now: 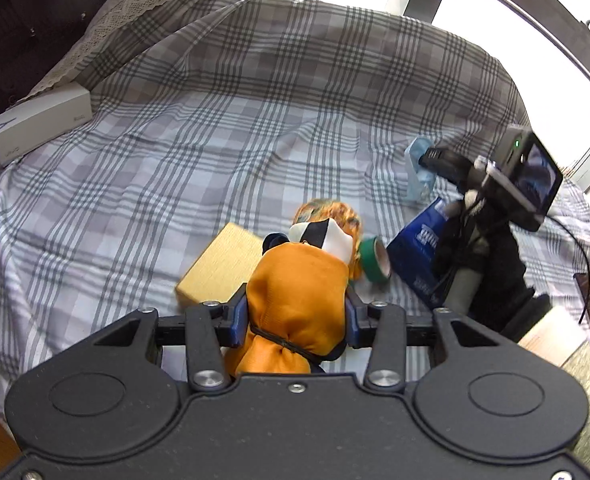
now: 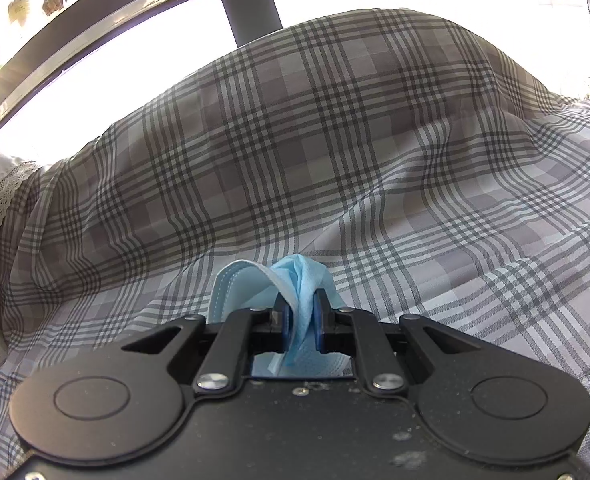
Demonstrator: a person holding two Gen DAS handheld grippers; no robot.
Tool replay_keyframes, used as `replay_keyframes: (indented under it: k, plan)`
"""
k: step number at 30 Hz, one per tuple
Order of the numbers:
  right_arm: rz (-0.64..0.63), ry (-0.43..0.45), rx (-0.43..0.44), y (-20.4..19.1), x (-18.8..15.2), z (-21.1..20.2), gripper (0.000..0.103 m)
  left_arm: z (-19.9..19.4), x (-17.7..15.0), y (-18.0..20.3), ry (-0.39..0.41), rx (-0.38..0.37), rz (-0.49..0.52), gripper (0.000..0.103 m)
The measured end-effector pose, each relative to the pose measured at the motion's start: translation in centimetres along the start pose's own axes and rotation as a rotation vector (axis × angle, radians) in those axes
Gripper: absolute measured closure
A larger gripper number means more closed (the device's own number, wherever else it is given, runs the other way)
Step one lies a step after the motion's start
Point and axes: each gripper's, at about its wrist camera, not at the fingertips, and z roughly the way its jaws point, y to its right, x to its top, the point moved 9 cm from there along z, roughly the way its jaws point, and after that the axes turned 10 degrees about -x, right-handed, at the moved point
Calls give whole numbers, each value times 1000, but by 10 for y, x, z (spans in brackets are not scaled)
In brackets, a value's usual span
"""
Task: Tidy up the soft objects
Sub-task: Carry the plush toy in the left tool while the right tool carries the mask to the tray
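While the left gripper (image 1: 297, 316) squeezes an orange stuffed toy (image 1: 295, 296) between its blue pads, the toy hangs above the checked bedspread (image 1: 199, 152), its tied end near the camera and its black-and-white head pointing away. Just under it lie a yellow block (image 1: 219, 268), a green tape roll (image 1: 375, 260) and a dark blue packet (image 1: 415, 256), close together on the bed. Over on the right, the right gripper (image 2: 300, 320) is clamped tight on a light blue face mask (image 2: 301, 288), the fabric bunched and pinched upright between the pads, with the rest drooping on either side. A white box (image 1: 41, 124) sits well apart at the bed's far left edge, beside a lace-trimmed pillow (image 1: 127, 24).
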Motion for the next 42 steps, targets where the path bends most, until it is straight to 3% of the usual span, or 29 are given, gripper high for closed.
replay_keyframes:
  k: [7,14,18,23,32,36,42]
  plan:
    - [-35,8,-45,-2,17,-26,91,-12,-37,-20,-45,26,-48,59]
    - [-100,7,85,9,24,-144,91,-19,-44,-31,-37,42,-86,59]
    - [-145,-91,152,20,-6,-209,91,-21,-48,-32,-40,59,-92,59]
    - [-144,-295,198,35,-72,-260,91,-21,-60,-32,-76,61,-110,59]
    - [-195,-453,122,53,-155,-288,91,-14,-86,-27,-153,62,-92,59]
    - [-215,-501,126,53,-172,-289,91,-11,-96,-28,-181,76,-76,58]
    - [-241,-497,102,49,-179,-284,90,-2,-106,-26,-218,83,-39,58]
